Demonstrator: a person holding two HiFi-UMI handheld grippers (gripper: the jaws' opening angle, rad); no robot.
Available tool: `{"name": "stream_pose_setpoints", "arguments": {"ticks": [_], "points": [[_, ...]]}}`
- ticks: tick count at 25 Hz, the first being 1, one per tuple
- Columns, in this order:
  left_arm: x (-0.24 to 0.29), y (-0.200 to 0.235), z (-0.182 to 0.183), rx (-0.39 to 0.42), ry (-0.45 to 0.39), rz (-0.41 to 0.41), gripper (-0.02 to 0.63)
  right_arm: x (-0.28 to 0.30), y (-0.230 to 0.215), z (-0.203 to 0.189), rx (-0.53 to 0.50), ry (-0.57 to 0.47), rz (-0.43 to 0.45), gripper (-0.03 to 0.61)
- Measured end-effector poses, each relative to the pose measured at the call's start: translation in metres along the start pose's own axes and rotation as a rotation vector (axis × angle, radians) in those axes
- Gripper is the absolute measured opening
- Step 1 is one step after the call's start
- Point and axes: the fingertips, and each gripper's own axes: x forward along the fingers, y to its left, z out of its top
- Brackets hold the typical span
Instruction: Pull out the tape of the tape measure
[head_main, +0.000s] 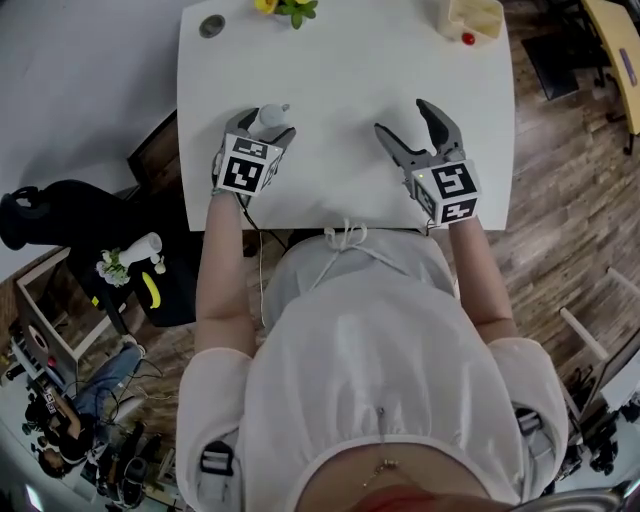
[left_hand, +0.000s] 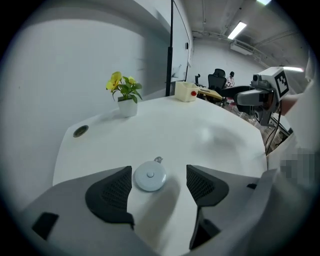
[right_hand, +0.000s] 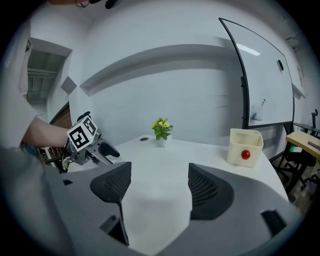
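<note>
White tape measure (left_hand: 150, 176) lies between the spread left tongs (left_hand: 159, 182); right tongs (right_hand: 159, 182) likewise spread.

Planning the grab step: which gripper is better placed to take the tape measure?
Left. The tape measure lies between the open jaws of the left gripper; the right gripper is open over bare table.

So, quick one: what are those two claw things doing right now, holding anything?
Left gripper: open, gripping nothing; the tape measure lies between its jaws, not clamped.
Right gripper: open, empty.
</note>
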Motion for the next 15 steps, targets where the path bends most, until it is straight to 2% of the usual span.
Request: {"name": "stream_pose_setpoints", "arguments": {"ticks": [4,6,13,15], "points": [[0.021,0.004,-0.011,0.055,0.092,-0.044,0.339,0.013,-0.001,-0.002,-0.001,0.011,0.021,0.351],[0.024,0.004,-0.014,0.058,0.113,-0.069,0.339,0.014,-0.002,-0.004,-0.008,0.015,0.021,0.351],[0.022,0.005,-0.012,0.037,0.074,-0.079,0.336,0.010,-0.011,-0.007,0.020,0.020,0.003,0.336],[0.021,0.005,-0.011,0.020,0.061,-0.062,0.272,0.009,-0.011,-0.008,0.028,0.021,0.001,0.331]]}}
